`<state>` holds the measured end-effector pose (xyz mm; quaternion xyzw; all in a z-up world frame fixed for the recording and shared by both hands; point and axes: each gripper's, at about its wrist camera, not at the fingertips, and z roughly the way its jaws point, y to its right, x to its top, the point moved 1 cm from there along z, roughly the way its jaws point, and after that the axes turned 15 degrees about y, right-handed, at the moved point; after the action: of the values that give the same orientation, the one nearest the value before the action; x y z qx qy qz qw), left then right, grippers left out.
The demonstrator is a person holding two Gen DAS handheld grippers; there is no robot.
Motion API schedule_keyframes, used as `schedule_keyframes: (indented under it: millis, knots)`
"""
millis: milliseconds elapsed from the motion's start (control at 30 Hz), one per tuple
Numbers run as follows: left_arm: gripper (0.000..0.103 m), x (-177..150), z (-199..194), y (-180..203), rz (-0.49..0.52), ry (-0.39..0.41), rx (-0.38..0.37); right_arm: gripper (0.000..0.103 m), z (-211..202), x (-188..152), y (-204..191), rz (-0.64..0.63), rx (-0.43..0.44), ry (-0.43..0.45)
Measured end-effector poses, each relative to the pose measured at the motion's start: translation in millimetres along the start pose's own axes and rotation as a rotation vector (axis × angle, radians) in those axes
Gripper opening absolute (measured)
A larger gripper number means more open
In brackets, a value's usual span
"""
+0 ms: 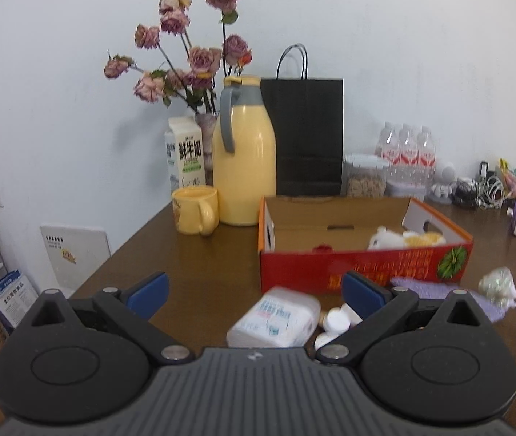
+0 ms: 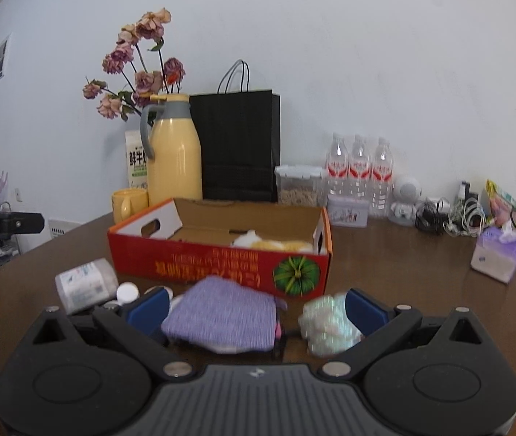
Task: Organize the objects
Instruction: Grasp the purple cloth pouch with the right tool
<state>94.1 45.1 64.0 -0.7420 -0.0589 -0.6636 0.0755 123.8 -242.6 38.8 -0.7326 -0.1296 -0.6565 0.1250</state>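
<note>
- On brown table (image 1: 199, 254), near its middle: red cardboard box (image 2: 221, 272), lid open, used below as the landmark for every position.
- Inside the box, at its right end: white and yellow plush toy (image 2: 276, 243), already put away.
- Just in front of the box's long red wall, from left to right: white wipes pack (image 1: 276, 318), small white-capped bottles (image 1: 336, 321), purple knitted pouch (image 2: 225, 318), iridescent crumpled ball (image 2: 327, 321). All four not yet boxed.
- Left gripper (image 1: 256, 292): blue pads spread wide, holding nothing. Wipes pack directly ahead between the pads, low in view, long side running roughly toward the box; bottles touching or nearly touching the right pad.
- Right gripper (image 2: 258, 310): pads likewise wide apart, empty. Purple pouch against the left pad, long axis lying across the opening, parallel to the box front; crumpled ball beside the right pad.
- Likely next pick, as a judgement only: pouch or ball for the right gripper, wipes pack for the left, each being the closer tool.
- Behind the box, against the wall: yellow thermos (image 1: 245, 160), yellow mug (image 1: 194, 214), black paper bag (image 1: 303, 138).
</note>
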Motion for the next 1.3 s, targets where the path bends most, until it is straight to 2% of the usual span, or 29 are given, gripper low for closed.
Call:
schedule_keyframes:
  millis: [267,400,567,767,867,1167,1300]
  knots:
    - [0.103,-28.2,1.4,-14.1,-0.011,-0.09,0.019,0.103,2.0,-26.5,-4.5,0.011,0.012,-0.084]
    - [0.103,-31.1,6.1,-18.4,-0.019,-0.107,0.032,0.103,11.6,-26.8,-9.9,0.01,0.023,-0.09]
    - [0.103,-33.2,9.6,-20.7,-0.026,-0.113,0.032,0.103,42.8,-15.9,-13.3,0.03,0.05,-0.1]
    - [0.103,-35.5,14.2,-28.4,-0.033,-0.128,0.049,0.103,100.4,-20.0,-8.7,0.093,0.026,-0.183]
    - [0.103,-35.2,18.5,-30.1,-0.04,-0.131,0.052,0.103,116.7,-27.5,-7.6,0.138,0.022,-0.215]
    - [0.103,-45.4,38.1,-20.8,-0.042,-0.165,0.036,0.068,114.2,-35.4,-10.1,0.111,0.006,-0.189]
    - [0.103,-50.2,42.3,-17.7,-0.039,-0.181,0.032,0.04,108.8,-35.6,-9.5,0.103,0.014,-0.148]
